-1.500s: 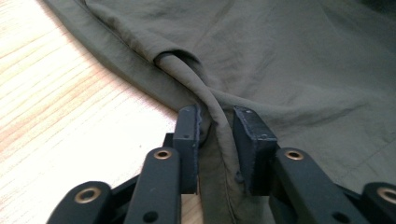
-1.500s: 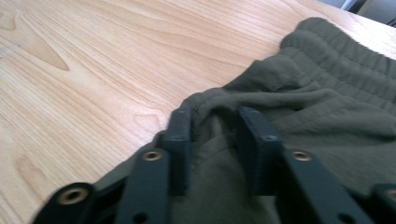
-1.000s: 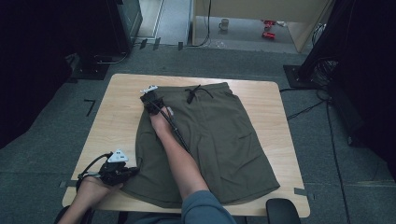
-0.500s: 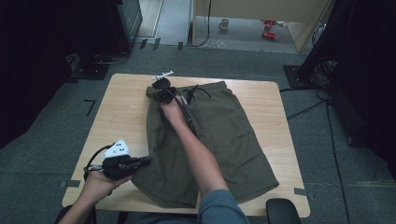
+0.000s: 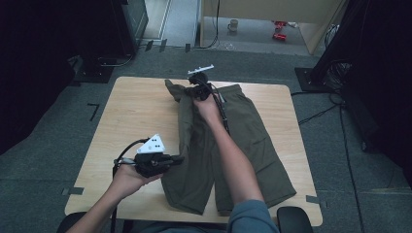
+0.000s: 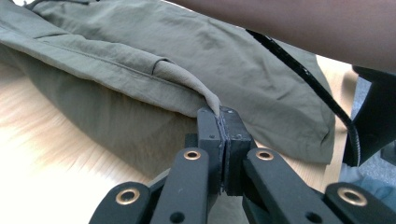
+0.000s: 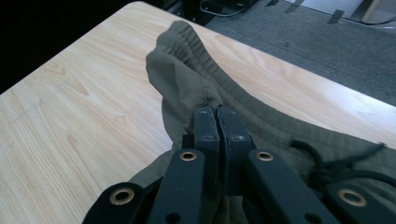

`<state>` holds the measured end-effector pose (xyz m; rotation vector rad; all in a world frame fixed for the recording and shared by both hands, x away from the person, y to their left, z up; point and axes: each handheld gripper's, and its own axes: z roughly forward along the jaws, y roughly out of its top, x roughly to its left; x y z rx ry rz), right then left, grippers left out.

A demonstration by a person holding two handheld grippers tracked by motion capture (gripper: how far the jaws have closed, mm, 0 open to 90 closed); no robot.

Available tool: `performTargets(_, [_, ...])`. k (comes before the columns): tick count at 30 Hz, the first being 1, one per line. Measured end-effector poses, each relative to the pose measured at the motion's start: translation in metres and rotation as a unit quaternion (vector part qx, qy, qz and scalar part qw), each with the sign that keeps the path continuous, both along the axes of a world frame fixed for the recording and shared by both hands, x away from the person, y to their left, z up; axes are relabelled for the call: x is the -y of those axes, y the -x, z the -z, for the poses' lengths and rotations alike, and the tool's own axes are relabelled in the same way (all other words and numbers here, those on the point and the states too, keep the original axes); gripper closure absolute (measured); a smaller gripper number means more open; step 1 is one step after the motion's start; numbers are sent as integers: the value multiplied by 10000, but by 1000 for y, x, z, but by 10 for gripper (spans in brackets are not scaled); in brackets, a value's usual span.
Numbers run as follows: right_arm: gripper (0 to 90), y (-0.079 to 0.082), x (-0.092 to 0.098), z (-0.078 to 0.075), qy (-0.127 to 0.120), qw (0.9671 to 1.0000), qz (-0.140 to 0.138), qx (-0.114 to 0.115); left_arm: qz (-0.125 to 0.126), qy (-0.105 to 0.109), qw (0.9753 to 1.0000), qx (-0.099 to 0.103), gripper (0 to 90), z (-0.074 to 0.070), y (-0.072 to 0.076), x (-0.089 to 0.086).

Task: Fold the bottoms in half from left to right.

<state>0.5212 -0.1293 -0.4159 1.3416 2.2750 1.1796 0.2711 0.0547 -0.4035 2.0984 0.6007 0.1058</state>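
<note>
Olive shorts [image 5: 245, 131], black claws, pale wood table [image 5: 131, 116]

Light wooden table [image 5: 131, 111], grey carpet floor [image 5: 58, 160] (tape marks), dark surroundings

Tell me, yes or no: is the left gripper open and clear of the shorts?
No. In the left gripper view the left gripper has its jaws shut together on a fold of the olive shorts.
</note>
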Motion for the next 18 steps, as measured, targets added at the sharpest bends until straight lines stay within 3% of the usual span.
performTargets(5, [877, 3, 22, -8, -123, 9999, 102, 0, 146, 28, 9999, 72, 896, -7, -1, 17])
performTargets(11, [877, 8, 67, -17, 1, 9994, 338, 96, 379, 99, 9991, 190, 896, -18, -7, 52])
performTargets(18, [877, 14, 117, -14, 146, 9978, 646, 70, 614, 193, 9977, 197, 896, -17, -15, 92])
